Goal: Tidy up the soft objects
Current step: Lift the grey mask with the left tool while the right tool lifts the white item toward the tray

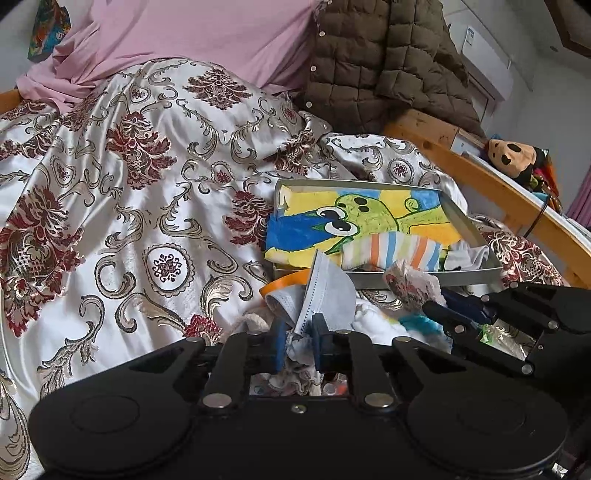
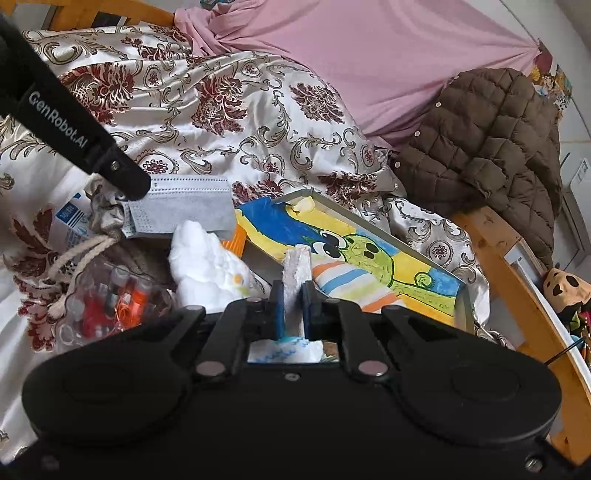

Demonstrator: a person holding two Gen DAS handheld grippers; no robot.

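My left gripper (image 1: 300,334) is shut on a grey face mask (image 1: 325,291), held above a pile of soft things at the near edge of the bed. The mask also shows in the right wrist view (image 2: 184,206), with the left gripper's finger on its left end. My right gripper (image 2: 293,304) is shut on a white patterned cloth (image 2: 297,273), which also shows in the left wrist view (image 1: 412,284). A metal tray (image 1: 476,227) lined with a cartoon picture holds a striped sock (image 1: 395,251) and a white sock (image 1: 465,254).
A white fluffy cloth (image 2: 207,266) and a clear drawstring bag of small items (image 2: 107,299) lie beside the tray. A floral bedspread (image 1: 147,192), pink sheet (image 1: 192,33) and brown quilted jacket (image 1: 388,62) cover the bed. A wooden bed rail (image 1: 491,184) runs on the right, with a plush toy (image 1: 513,158).
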